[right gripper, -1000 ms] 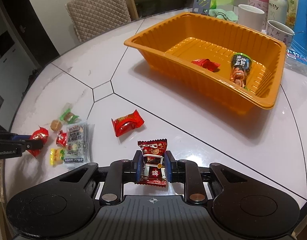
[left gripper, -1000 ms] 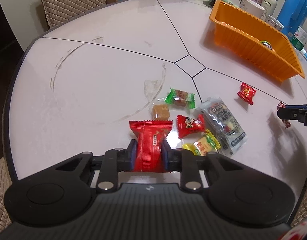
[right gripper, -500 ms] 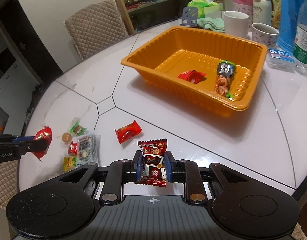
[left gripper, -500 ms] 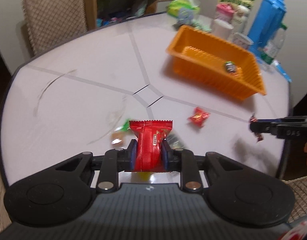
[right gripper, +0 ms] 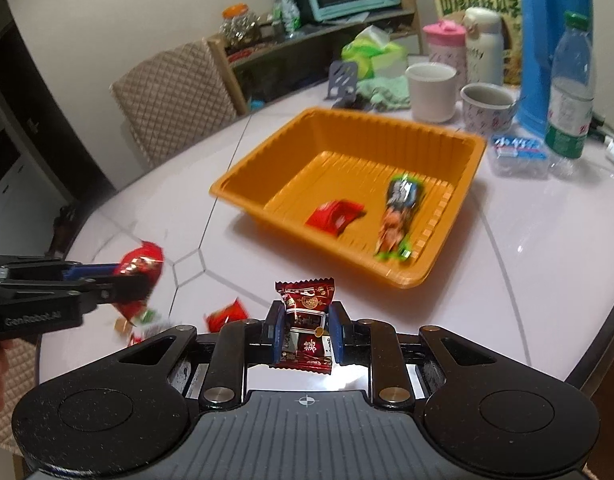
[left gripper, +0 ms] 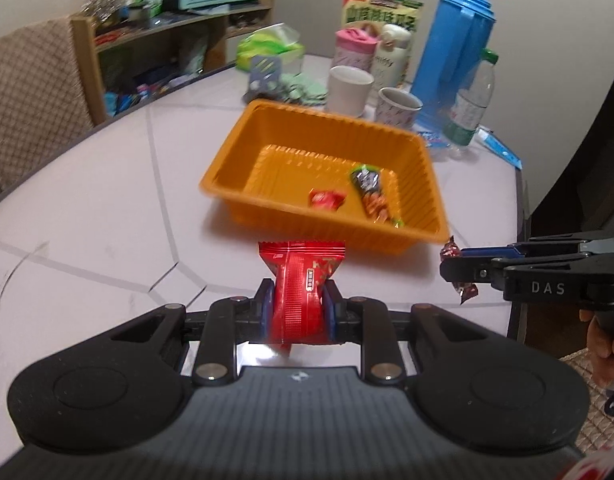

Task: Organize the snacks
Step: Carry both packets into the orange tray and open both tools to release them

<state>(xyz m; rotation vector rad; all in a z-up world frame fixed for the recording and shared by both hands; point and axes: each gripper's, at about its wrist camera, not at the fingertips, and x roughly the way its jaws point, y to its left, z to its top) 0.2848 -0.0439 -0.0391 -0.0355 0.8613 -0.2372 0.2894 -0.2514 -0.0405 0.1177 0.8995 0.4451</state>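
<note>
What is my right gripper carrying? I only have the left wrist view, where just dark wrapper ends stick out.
Observer: A dark red foil candy with gold print, upright, pinched between the blue pads of the right gripper.
Operator: Any snacks loose on the table?
Observer: Yes, a red wrapped snack lies on the white table, nearer you than the orange plastic tray.
Operator: Only that?
Observer: No, smaller sweets lie under the left gripper and its red foil packet, too blurred to count.
</note>
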